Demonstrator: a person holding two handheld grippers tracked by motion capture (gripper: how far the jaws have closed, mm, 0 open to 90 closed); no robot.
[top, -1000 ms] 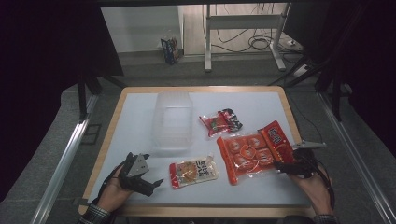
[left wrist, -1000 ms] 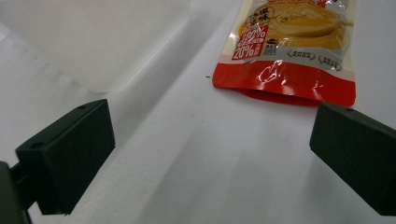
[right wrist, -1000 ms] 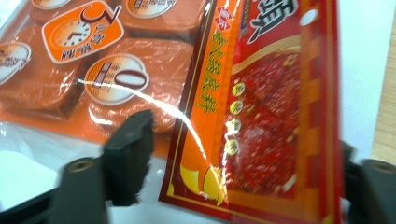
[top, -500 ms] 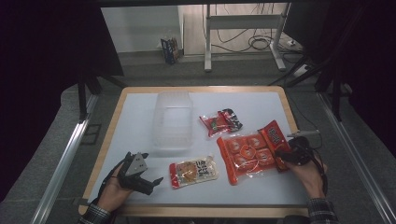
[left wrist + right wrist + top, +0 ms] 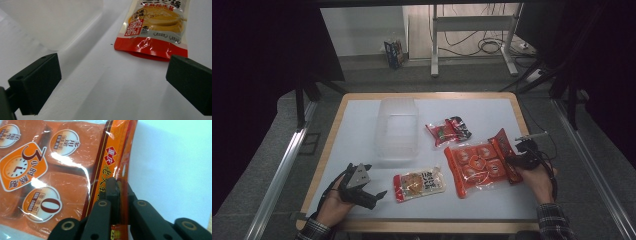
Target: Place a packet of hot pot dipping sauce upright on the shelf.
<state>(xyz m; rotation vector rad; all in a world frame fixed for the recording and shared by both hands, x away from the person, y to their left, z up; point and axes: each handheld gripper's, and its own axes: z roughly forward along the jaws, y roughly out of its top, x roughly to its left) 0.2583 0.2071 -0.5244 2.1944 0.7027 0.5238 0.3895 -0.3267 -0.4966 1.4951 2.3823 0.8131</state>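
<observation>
The orange tray pack (image 5: 477, 167) lies at the right of the white surface (image 5: 362, 125), flat for most of its length, with its far right flap lifted off the surface. The right gripper (image 5: 515, 161) has that flap between its jaws: they have just been closing and now pinch the flap's edge, the pads pressed on the thin printed strip. In the right gripper view the orange tray pack (image 5: 50, 170) spreads from the jaws toward 10 o'clock, its round sealed cups showing under glossy film, while the pinched strip rises from the jaws toward 12 o'clock. The right hand (image 5: 539, 180) comes in from the surface's right front corner, at about 4 o'clock of the pack.

The left gripper (image 5: 377, 194) rests at the front left of the surface, its jaws standing wide apart with nothing between them. They point toward 3 o'clock in the high view, at the noodle pouch (image 5: 419, 184), which lies flat just beyond them and apart from them. In the left gripper view the noodle pouch (image 5: 152, 30) sits at about 1 o'clock of the open jaws, its red bottom edge nearest. The clear plastic box (image 5: 397, 127) stands at 12 o'clock of the left gripper, well apart; it shows in the left gripper view as the clear plastic box (image 5: 50, 22) at 11 o'clock.

A small red and black packet (image 5: 447, 130) lies at 11 o'clock of the tray pack, near it but not touching.
</observation>
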